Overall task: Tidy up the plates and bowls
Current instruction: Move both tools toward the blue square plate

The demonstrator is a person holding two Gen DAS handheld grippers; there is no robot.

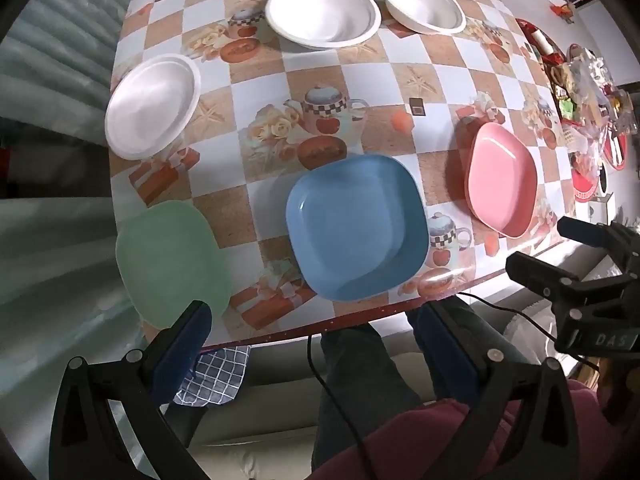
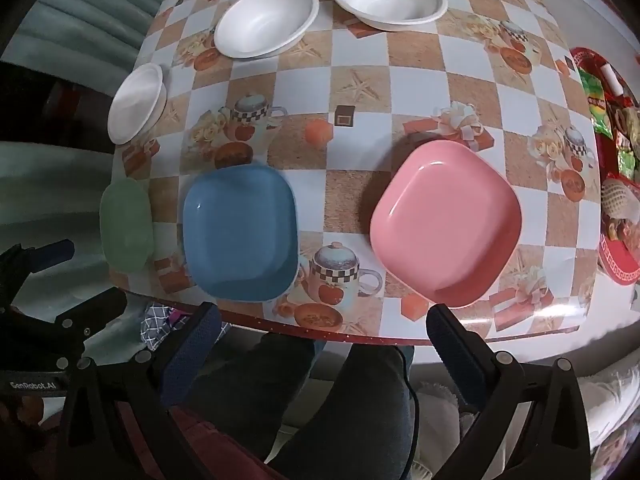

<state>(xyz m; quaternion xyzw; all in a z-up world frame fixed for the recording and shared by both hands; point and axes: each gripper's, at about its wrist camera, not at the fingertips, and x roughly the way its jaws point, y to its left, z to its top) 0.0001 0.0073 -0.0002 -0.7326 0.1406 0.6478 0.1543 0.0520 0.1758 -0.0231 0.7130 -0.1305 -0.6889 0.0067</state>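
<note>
Tongs first: left tongs and right tongs are both spread wide, nothing between the pads, both hanging above the near edge of the tabletop and pointing down at it.

Under your left tongs sits the blue plate, with the green plate beside it at the tabletop's corner, overhanging the edge slightly. Under your right tongs sits the pink plate. All three are square with rounded corners and lie apart, none touching.

Further back: three white foam bowls. One bowl at the left edge, two near the far side, the far pair close together.

My read: nothing stacked yet, so first pick is ahead. Suggest you take the pink plate by its near rim, one pad under the lip and one on top, then lift and set it squarely into the blue one. Watch the green plate: its overhang makes it easy to knock off. Foam bowls look light, so pinch gently or the rim may crush.
</note>
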